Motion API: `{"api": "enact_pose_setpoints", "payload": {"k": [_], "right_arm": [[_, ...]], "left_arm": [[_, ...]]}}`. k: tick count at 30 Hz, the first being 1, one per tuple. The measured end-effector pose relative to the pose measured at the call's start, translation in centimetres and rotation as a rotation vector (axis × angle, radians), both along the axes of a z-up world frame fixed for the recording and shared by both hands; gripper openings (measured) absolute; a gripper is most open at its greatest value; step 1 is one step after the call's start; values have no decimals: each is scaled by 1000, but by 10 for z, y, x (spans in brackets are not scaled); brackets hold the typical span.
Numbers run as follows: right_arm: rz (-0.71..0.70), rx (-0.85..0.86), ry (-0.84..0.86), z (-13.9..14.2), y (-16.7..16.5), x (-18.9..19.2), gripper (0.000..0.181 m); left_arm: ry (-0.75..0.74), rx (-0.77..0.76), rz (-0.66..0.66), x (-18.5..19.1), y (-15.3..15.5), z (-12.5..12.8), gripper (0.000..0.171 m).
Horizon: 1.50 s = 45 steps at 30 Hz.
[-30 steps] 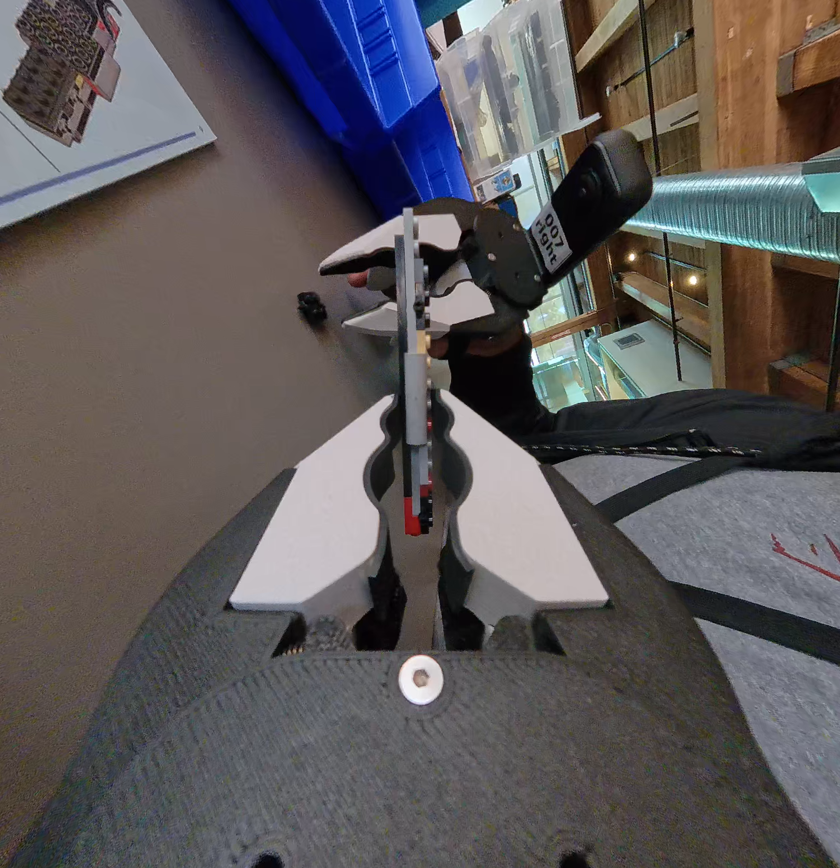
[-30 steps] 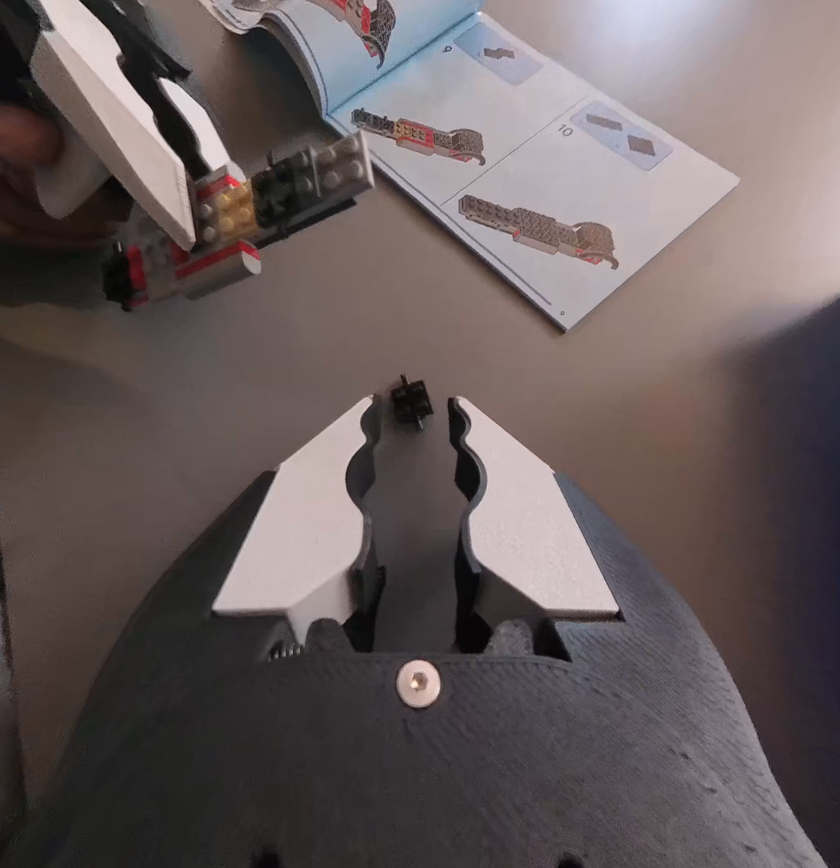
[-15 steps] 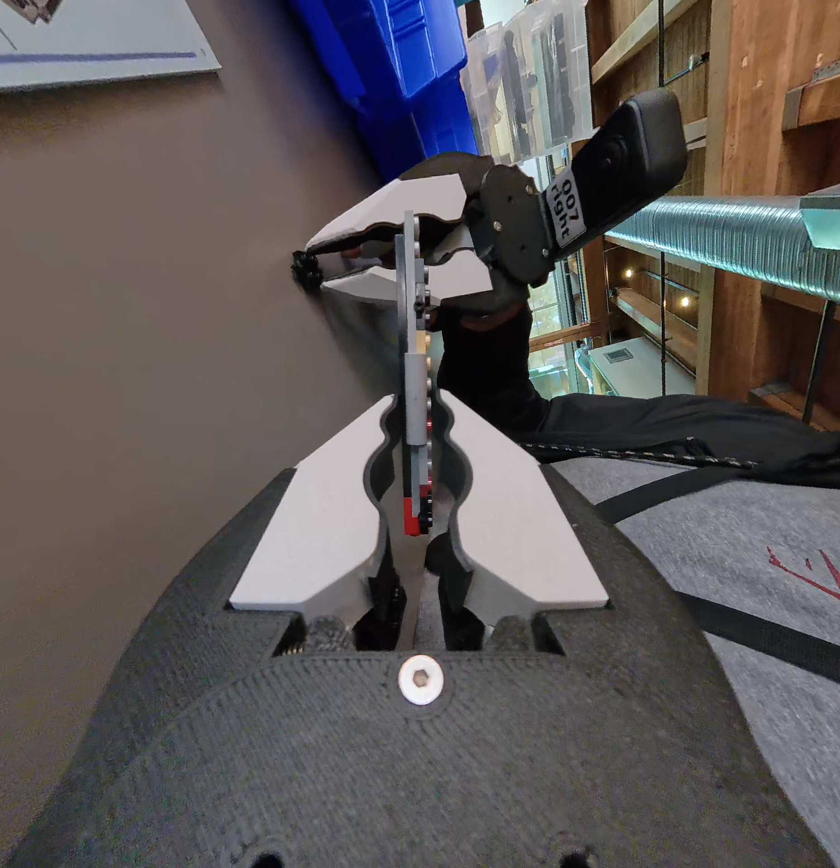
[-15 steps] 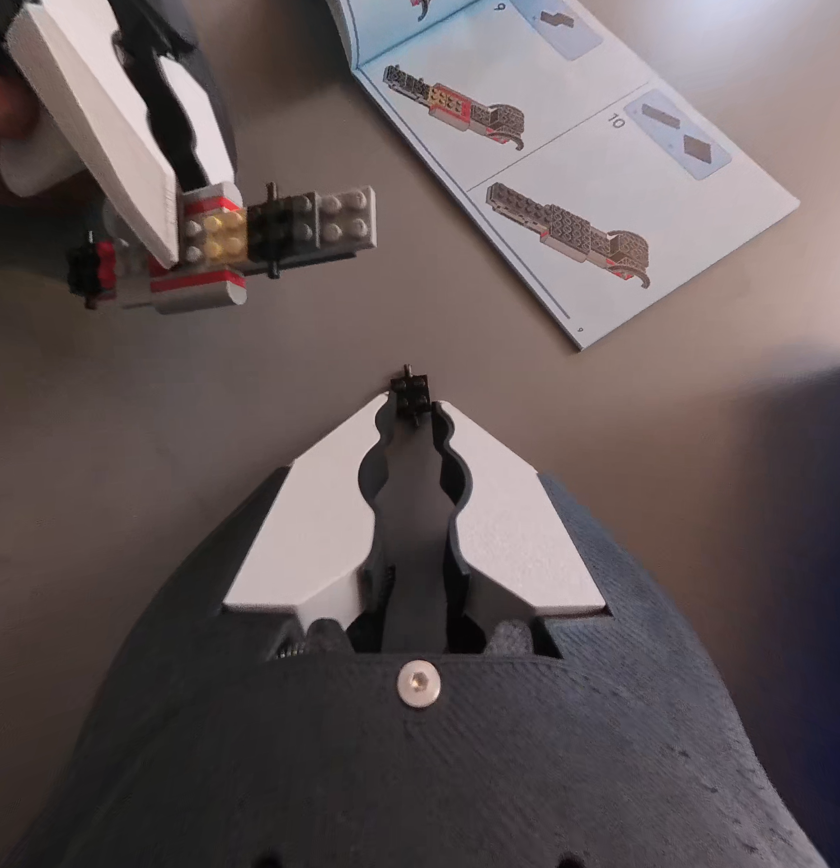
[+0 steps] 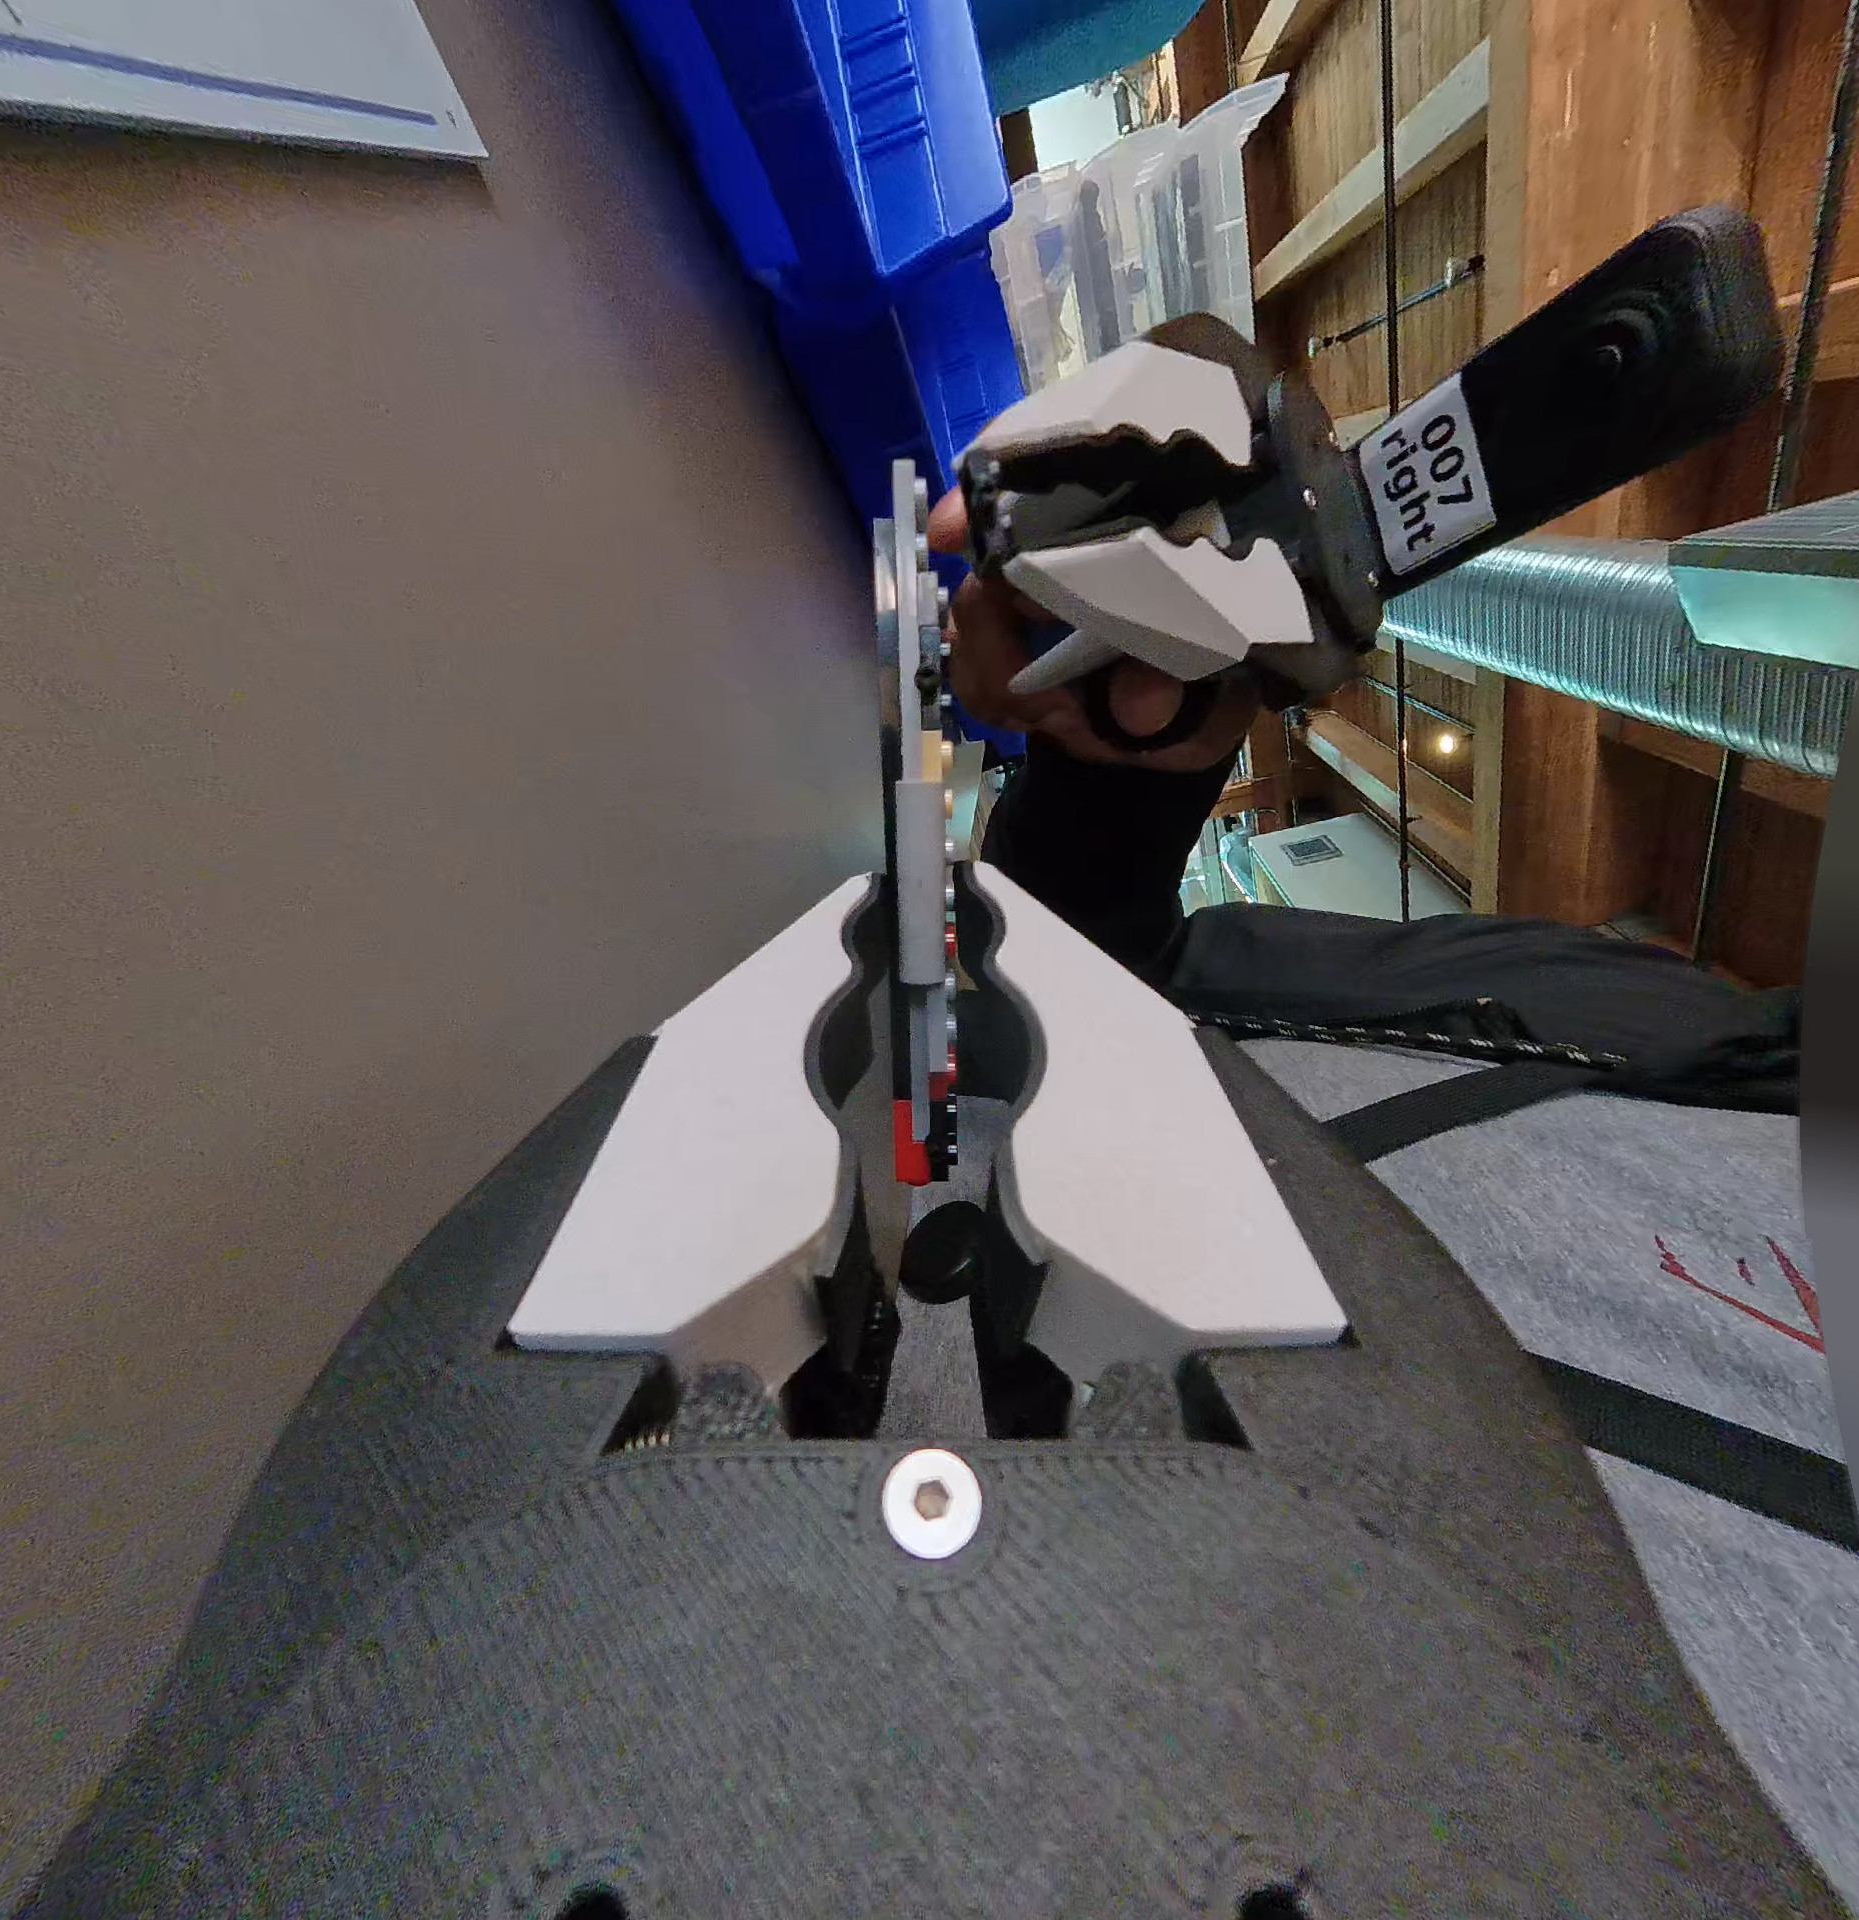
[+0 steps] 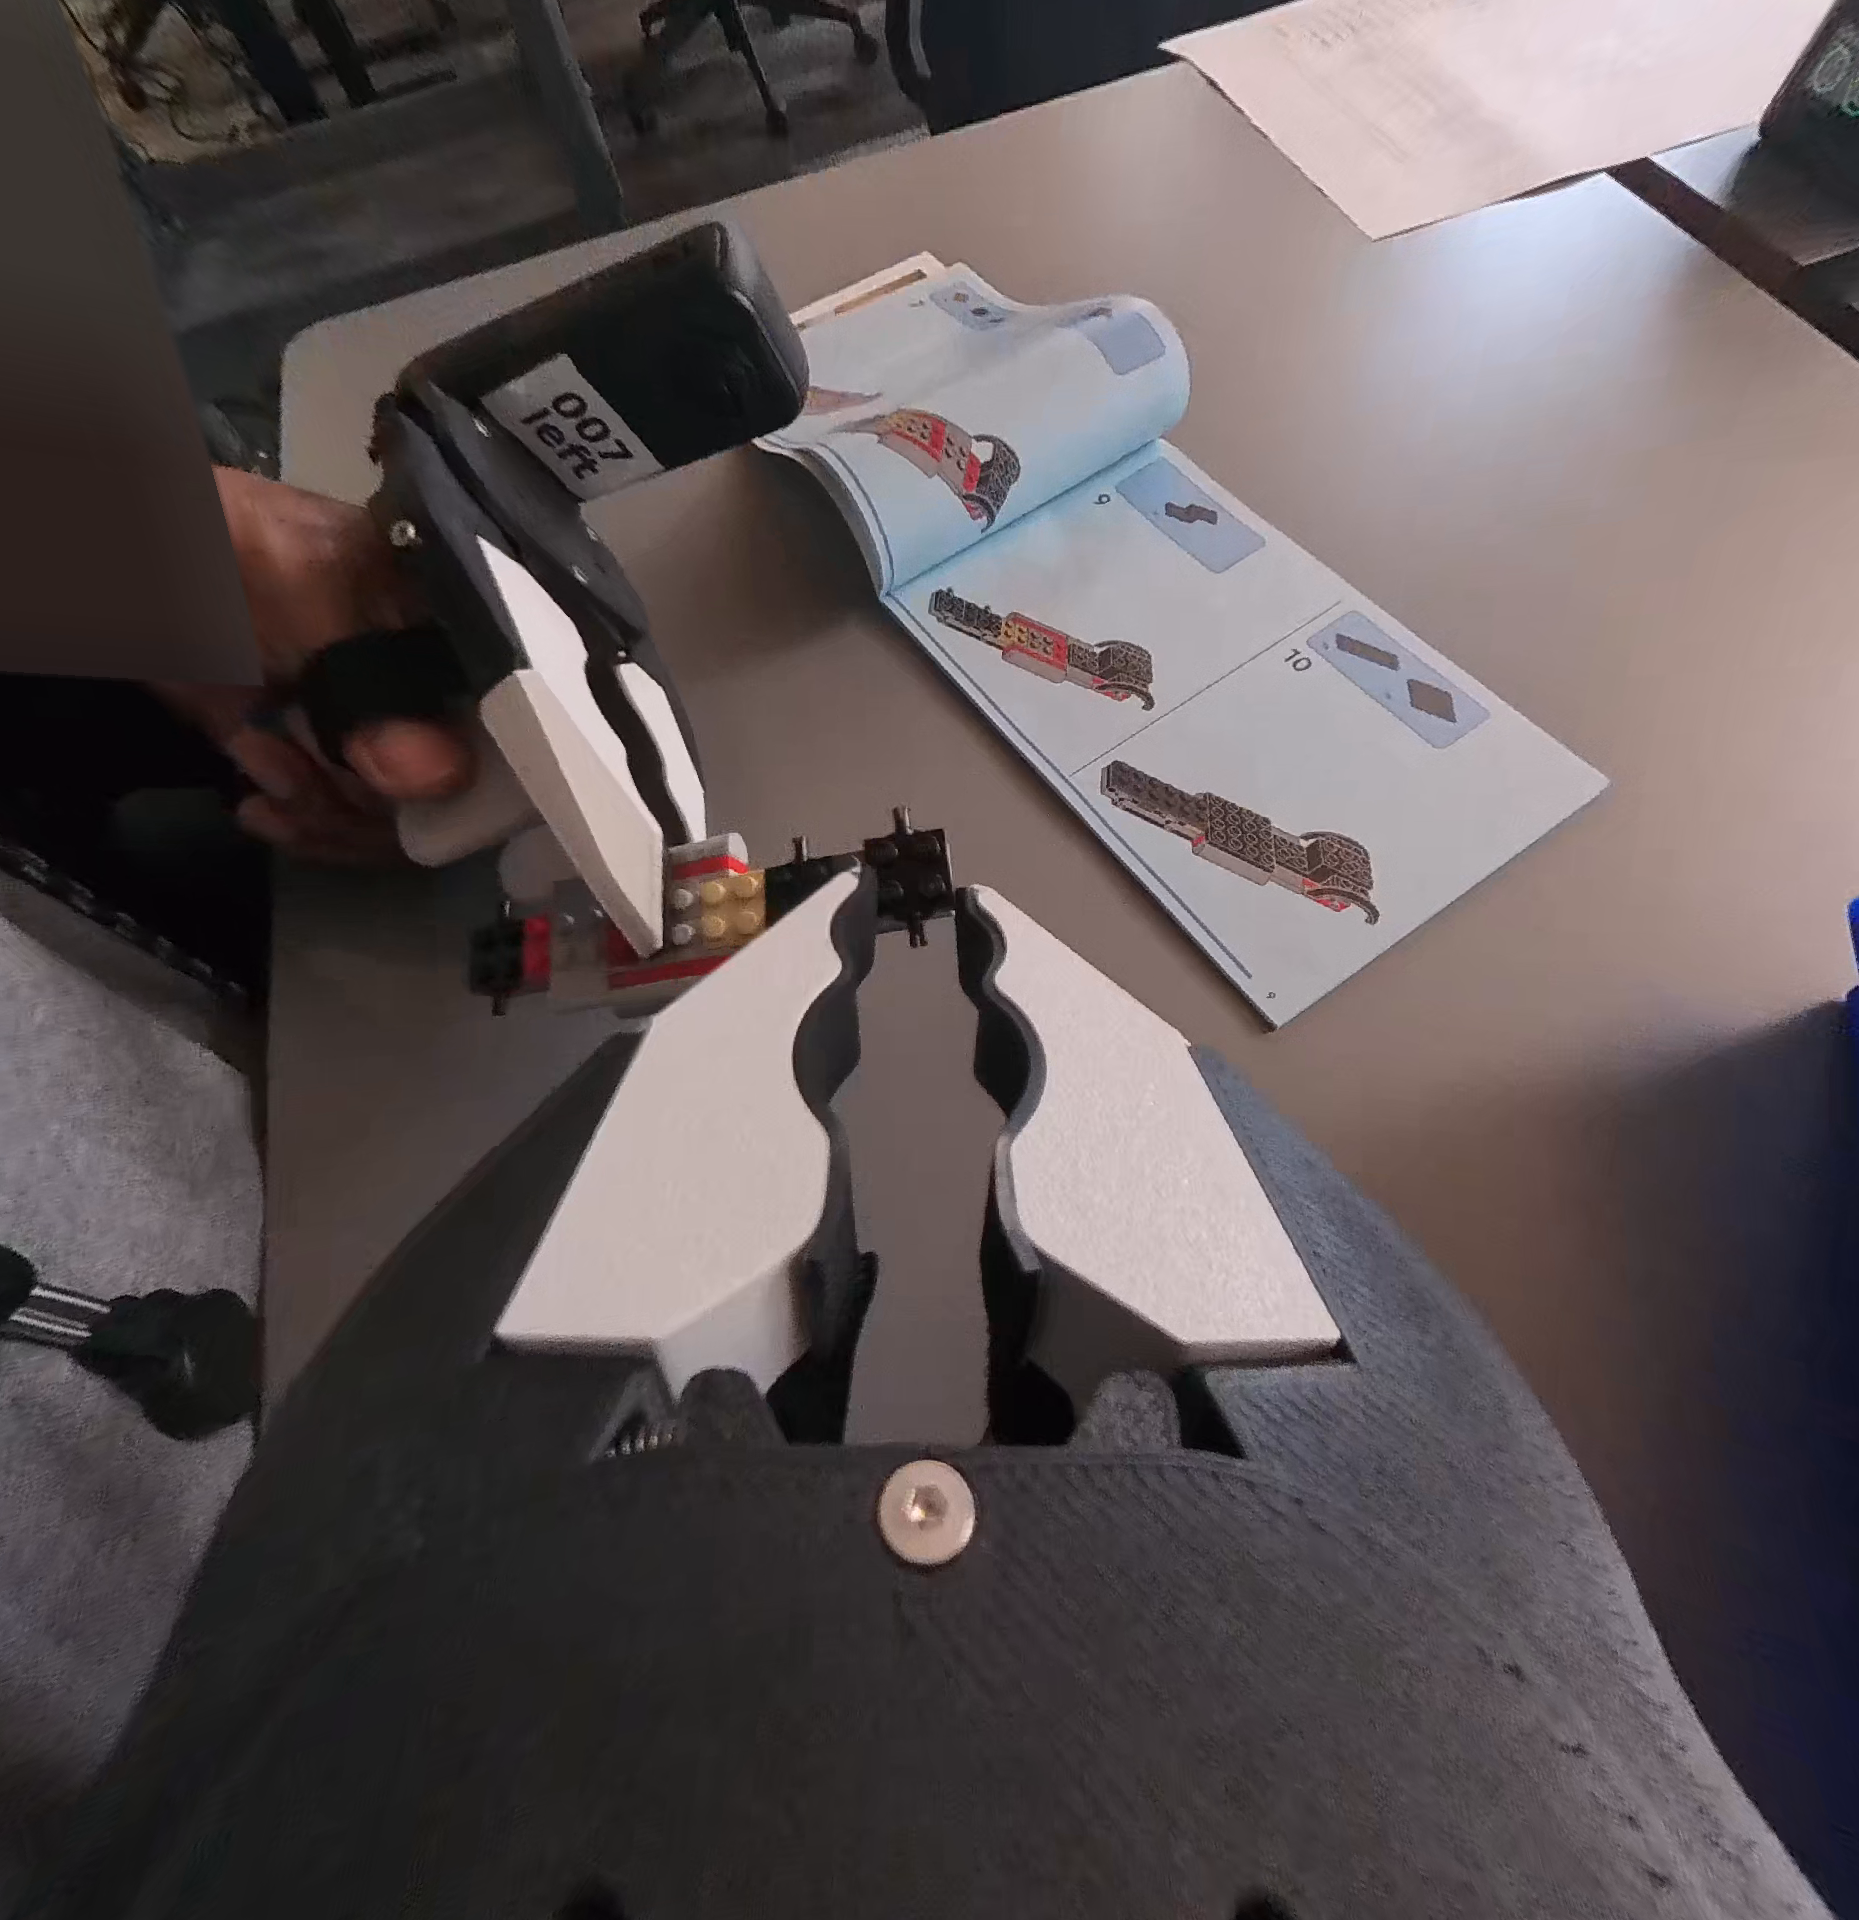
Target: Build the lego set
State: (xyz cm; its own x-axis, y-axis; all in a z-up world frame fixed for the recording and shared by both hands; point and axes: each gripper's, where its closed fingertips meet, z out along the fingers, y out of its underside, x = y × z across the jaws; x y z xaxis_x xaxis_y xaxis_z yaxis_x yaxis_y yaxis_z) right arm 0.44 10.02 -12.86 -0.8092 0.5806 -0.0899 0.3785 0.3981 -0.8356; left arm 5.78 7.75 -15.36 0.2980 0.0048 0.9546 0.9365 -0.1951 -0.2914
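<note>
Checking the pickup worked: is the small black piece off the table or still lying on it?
Off the table: the right gripper pinches the small black piece at its fingertips, in the air.

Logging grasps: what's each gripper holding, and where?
Left gripper: lego assembly, clamped mid-length. Right gripper: small black piece, pinched at its sides by the fingertips.

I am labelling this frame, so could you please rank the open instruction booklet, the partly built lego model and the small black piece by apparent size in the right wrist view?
1. Open instruction booklet, clearly largest.
2. Partly built lego model, part hidden by the right gripper.
3. Small black piece, smallest, though nearest the camera.
</note>
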Motion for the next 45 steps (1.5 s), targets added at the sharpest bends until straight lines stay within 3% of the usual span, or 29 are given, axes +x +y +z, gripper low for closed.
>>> {"api": "enact_pose_setpoints", "payload": {"k": [33,40,45], "right_arm": [[-13,49,20,-5,-6,-2,21],[-15,-18,-7,1,-4,-1,29],[-26,-196,-136,9,3,-2,34]], "left_arm": [[8,28,-3,2,-3,4,11],[17,33,-12,4,-3,5,11],[48,48,-32,7,-3,9,11]]}}
